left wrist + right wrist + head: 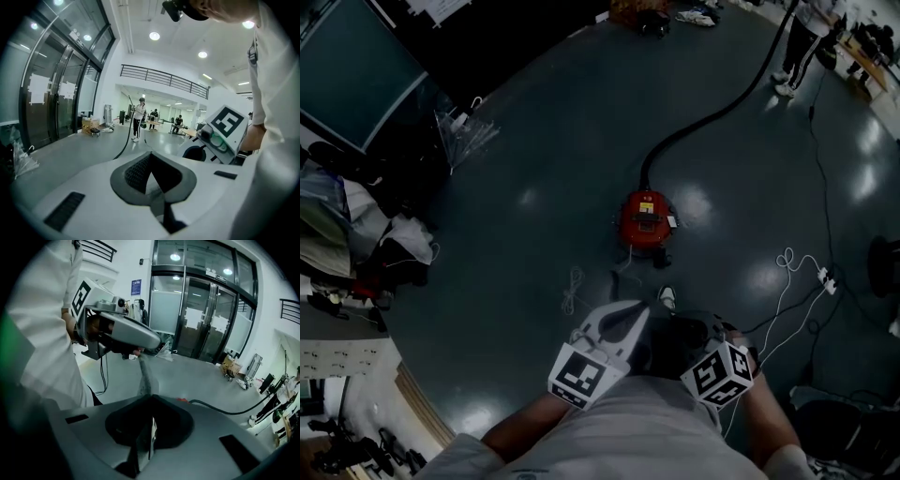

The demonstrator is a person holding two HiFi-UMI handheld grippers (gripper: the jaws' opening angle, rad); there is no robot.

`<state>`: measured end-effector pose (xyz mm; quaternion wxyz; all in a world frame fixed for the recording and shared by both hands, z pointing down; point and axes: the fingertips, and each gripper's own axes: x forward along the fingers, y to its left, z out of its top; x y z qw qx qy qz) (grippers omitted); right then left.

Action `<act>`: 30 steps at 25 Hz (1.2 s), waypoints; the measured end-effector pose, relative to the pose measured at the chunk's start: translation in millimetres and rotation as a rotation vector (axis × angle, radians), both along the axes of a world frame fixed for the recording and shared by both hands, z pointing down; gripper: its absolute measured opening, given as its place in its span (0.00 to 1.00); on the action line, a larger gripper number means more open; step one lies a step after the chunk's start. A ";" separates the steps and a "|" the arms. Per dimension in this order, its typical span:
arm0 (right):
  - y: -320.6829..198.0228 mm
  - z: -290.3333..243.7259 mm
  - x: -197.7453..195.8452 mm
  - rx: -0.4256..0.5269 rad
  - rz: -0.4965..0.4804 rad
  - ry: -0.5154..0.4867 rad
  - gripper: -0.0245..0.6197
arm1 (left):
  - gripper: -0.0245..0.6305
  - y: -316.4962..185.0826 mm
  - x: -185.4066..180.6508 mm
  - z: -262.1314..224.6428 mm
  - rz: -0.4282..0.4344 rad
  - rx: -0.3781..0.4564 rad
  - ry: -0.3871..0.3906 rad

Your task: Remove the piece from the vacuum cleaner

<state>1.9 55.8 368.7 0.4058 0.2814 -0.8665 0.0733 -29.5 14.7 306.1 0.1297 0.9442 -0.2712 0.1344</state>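
Note:
The red vacuum cleaner (647, 220) stands on the dark floor ahead of me, and its black hose (712, 112) runs away to the upper right. Both grippers are held close to my body, well short of it. My left gripper (623, 323) (152, 180) is shut with nothing between its pads. My right gripper (680, 337) (149, 427) is shut on a thin grey piece (144, 376). That piece rises from the jaws toward the left gripper (117, 331). In the head view the grey piece is hidden.
A white power strip with its cable (811, 281) lies on the floor to the right, and a loose white cord (572, 291) lies left of the vacuum. A person (797, 47) stands by the hose's far end. Clutter and clear umbrellas (464, 131) line the left side.

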 end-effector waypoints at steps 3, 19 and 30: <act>-0.5 -7.1 -3.2 0.009 -0.017 -0.009 0.09 | 0.05 -3.6 -0.1 -12.8 -0.008 0.023 0.009; -1.2 -3.4 -16.8 -0.010 -0.059 -0.021 0.09 | 0.05 -8.7 -5.6 -18.3 -0.019 0.032 0.011; -1.4 1.4 -20.4 -0.026 -0.080 -0.019 0.09 | 0.05 -9.2 -6.7 -14.2 -0.013 0.043 -0.008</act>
